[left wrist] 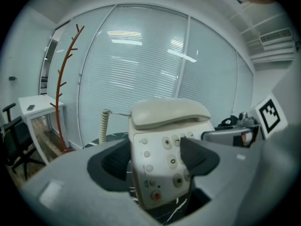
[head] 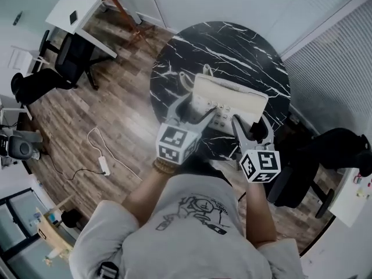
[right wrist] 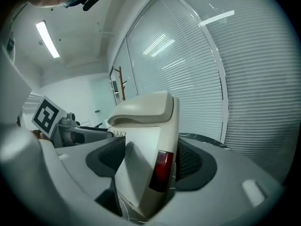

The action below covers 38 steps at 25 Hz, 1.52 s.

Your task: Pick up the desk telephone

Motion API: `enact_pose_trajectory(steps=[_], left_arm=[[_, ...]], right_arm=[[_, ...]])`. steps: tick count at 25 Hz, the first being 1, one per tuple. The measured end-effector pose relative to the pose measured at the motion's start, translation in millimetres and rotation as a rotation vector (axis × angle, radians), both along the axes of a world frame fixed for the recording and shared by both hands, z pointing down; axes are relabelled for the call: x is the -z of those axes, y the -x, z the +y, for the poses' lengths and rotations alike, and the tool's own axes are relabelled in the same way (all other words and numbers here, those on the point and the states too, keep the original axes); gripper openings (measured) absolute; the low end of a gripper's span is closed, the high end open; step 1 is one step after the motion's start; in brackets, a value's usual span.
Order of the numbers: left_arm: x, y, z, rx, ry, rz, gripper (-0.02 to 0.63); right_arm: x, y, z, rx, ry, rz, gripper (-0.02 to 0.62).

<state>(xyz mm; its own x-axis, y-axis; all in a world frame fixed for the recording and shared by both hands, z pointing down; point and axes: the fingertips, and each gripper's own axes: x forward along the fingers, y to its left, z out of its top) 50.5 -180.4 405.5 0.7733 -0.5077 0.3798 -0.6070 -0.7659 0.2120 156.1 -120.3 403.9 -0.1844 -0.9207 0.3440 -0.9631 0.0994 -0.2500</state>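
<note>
The left gripper point(left wrist: 155, 160) is clamped on the telephone point(left wrist: 164, 145). Its outer pad lies against the phone's side edge and its inner pad presses on the keypad face. The right gripper point(right wrist: 150, 161) pinches the opposite end, with one pad on the sloped top and the other behind the side wall, next to a dark red panel point(right wrist: 161, 169). The main risk, I judge, is the handset point(left wrist: 169, 113). It only rests in its cradle beyond the jaws, so tipping the body could slide it off to dangle on the coiled cord point(left wrist: 103, 126), which stands ahead and outward of the left gripper. The smooth wedge-shaped shell could also squirm free if the two grippers rise unevenly or drift apart, and the pad on the keys has the poorer footing. The phone spans from one gripper to the other, straight ahead of both, with its low front end deep between the jaws. The table point(head: 232, 45) shows just beneath them, but I cannot tell whether the phone has cleared it.
</note>
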Motion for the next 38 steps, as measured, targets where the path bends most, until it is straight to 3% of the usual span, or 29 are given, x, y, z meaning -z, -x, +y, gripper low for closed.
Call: enact_pose_trajectory(steps=[17, 38], left_arm=[[107.6, 2.5, 5.3, 0.037, -0.149, 0.044, 0.331], [113.9, -0.4, 3.9, 0.034, -0.155, 0.054, 0.334]], right_arm=[[105.7, 1.8, 2.3, 0.0, -0.153, 0.049, 0.316], [112.5, -0.1, 1.7, -0.001, -0.163, 0.06, 0.316]])
